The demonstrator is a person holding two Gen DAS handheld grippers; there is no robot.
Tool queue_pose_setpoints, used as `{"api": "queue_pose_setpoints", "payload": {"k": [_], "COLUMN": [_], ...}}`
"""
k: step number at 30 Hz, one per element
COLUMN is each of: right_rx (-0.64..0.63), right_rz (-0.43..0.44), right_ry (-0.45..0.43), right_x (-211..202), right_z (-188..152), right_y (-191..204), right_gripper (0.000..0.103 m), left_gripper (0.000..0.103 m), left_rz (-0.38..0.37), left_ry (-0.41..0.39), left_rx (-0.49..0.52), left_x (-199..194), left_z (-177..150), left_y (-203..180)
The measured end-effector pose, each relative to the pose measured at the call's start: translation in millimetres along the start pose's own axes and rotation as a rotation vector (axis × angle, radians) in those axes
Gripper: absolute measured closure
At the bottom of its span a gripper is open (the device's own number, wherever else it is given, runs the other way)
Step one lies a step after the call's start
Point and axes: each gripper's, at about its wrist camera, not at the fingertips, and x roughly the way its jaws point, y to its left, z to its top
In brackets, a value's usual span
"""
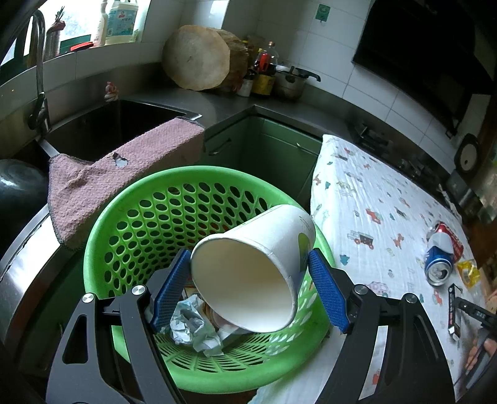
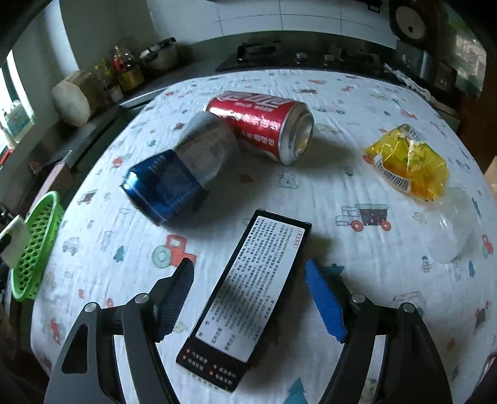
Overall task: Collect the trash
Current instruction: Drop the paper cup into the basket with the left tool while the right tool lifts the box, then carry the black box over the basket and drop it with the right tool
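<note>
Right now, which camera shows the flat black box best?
The right wrist view: the flat black box lies large between the open right tongs, label readable. The left wrist view shows it only small, at the cloth's far edge.

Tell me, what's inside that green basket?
Inside the green basket: crumpled paper. The paper cup, held in the left claw, hides the rest.

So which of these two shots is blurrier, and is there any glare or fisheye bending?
Right wrist view: softer, the blue can and the cloth print smeared. Left wrist view: sharp on the cup and basket, window blown out. Both bend straight lines near the edges, with dark corners.
</note>
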Motion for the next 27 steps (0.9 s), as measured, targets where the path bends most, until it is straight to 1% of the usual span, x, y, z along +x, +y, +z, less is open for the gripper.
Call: {"api": "queue_pose_setpoints", "payload": {"k": [3, 4, 5, 6, 7, 8, 10, 12, 15, 18, 19, 23, 24, 27], "right_rx": [0.02, 0.01, -0.004, -0.008, -0.018, -0.031, -0.032, -0.041, -0.041, -0.067, -0.077, -0.13, -0.137, -0.16], "right_rz": [-0.004, -0.023, -0.049, -0.053, -0.063, -0.07, -0.055, -0.048, -0.006, 0.028, 0.053, 0.114, 0.125, 0.186], "right_ry": [0.035, 0.025, 0.022, 0.02, 0.017, 0.015, 0.016, 0.016, 0.0, -0.025, -0.034, -0.07, -0.075, -0.085], "right_x": [11, 11, 12, 13, 13, 13, 12, 12, 7, -3, -7, -23, -26, -34], "right_z": [0, 0, 1, 1, 1, 1, 1, 0, -1, -1, -1, 1, 1, 3], "right_y": [1, 3, 5, 6, 7, 8, 7, 7, 9, 19, 23, 45, 49, 65], "right_gripper": [0.032, 0.036, 0.037, 0.04, 0.047, 0.049, 0.053, 0.055, 0.057, 0.058, 0.058, 0.058, 0.058, 0.058], "left_gripper": [0.027, 0.027, 0.027, 0.027, 0.027, 0.026, 0.026, 0.025, 0.023, 0.023, 0.023, 0.022, 0.021, 0.02], "left_rz": [0.003, 0.004, 0.006, 0.006, 0.008, 0.011, 0.013, 0.016, 0.015, 0.012, 0.01, 0.001, 0.004, 0.001], "left_ry": [0.001, 0.004, 0.006, 0.008, 0.014, 0.019, 0.037, 0.055, 0.091, 0.097, 0.1, 0.091, 0.086, 0.075], "left_rx": [-0.004, -0.005, -0.005, -0.004, -0.002, -0.001, -0.005, -0.008, -0.022, -0.027, -0.026, -0.024, -0.023, -0.016], "left_x": [0, 1, 2, 3, 5, 6, 11, 15, 19, 18, 16, 6, 2, -9], "left_z": [0, 1, 1, 1, 1, 1, 1, 0, -2, -2, -2, 0, 1, 4], "left_y": [3, 5, 5, 5, 5, 5, 7, 8, 13, 16, 16, 15, 15, 14]}}
